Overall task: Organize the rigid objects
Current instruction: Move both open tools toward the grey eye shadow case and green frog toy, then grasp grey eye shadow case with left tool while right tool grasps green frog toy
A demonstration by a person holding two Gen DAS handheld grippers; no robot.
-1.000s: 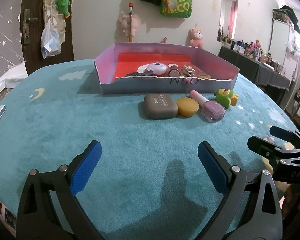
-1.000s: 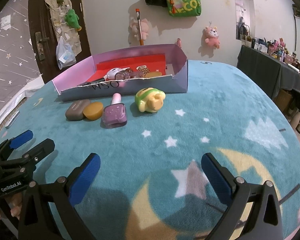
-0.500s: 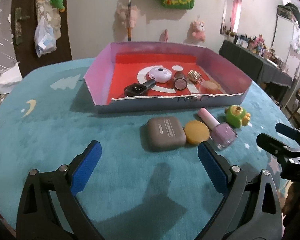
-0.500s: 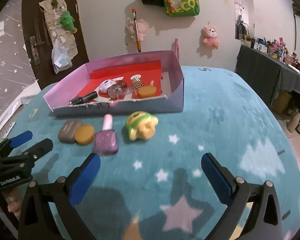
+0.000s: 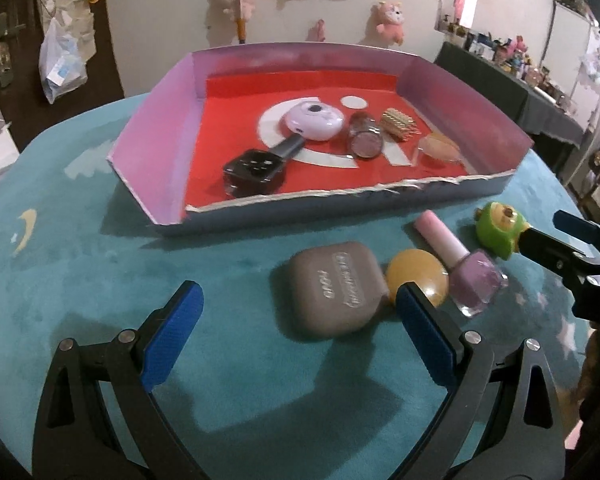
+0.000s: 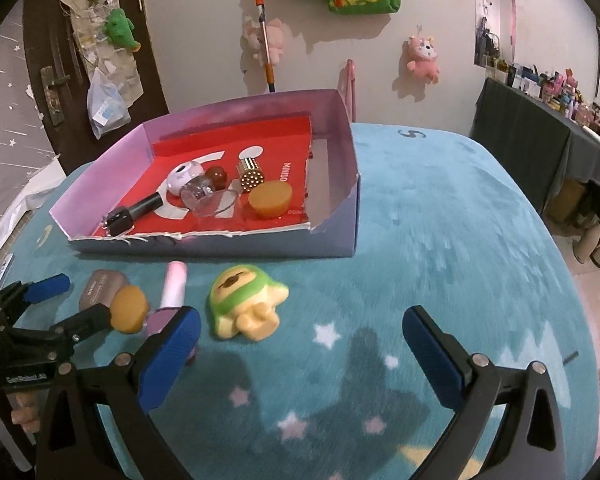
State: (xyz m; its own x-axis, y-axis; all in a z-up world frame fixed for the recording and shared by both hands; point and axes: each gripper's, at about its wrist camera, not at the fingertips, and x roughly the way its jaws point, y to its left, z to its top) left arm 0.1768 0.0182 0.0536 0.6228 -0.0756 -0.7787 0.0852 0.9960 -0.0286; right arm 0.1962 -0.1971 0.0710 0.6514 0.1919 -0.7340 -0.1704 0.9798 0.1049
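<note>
Both grippers hover over the teal cloth (image 5: pixel 100 280) with jaws spread wide and empty. The left gripper (image 5: pixel 300 336) faces the grey case (image 5: pixel 336 288), which touches the yellow disc (image 5: pixel 418 276) beside the polish bottle (image 5: pixel 464 268). The right gripper (image 6: pixel 300 356) sits near the green toy (image 6: pixel 244 304). All four lie just before the tray (image 5: pixel 156 136).

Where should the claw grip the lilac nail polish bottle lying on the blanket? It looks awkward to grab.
Probably the pink cap, from above, claw across its width: the nail polish bottle lies flat, and the yellow disc crowds its glass body.
</note>
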